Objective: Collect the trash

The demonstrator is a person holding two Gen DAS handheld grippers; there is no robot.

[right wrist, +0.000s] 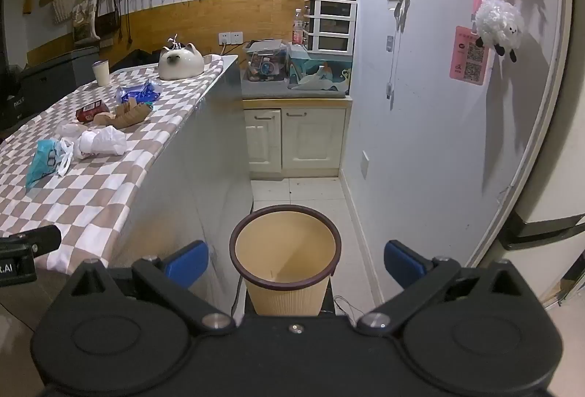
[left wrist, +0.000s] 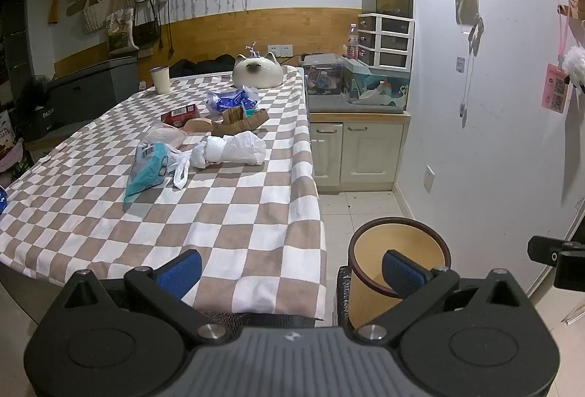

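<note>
Both tongs stand wide apart and hold nothing. Left gripper (left wrist: 292,271) hangs over the near end of the checkered tablecloth (left wrist: 226,214), one blue pad above the cloth and the other in front of the waste bin (left wrist: 398,250). Right gripper (right wrist: 296,261) frames that same tan, dark-rimmed bin (right wrist: 285,243), which stands upright on the tiled floor just beside the table's end.

Farther up the table the trash lies in a loose cluster: a teal plastic bag (left wrist: 146,170) nearest, touching a crumpled white bag (left wrist: 230,150); behind them a thin clear bag (left wrist: 164,135), a strip of brown corrugated cardboard (left wrist: 241,121), a red packet (left wrist: 181,114) and a blue-and-white wrapper (left wrist: 230,100). Well beyond these sit a pale cup (left wrist: 160,79) and a cat-shaped ceramic piece (left wrist: 257,71) at the far end
</note>
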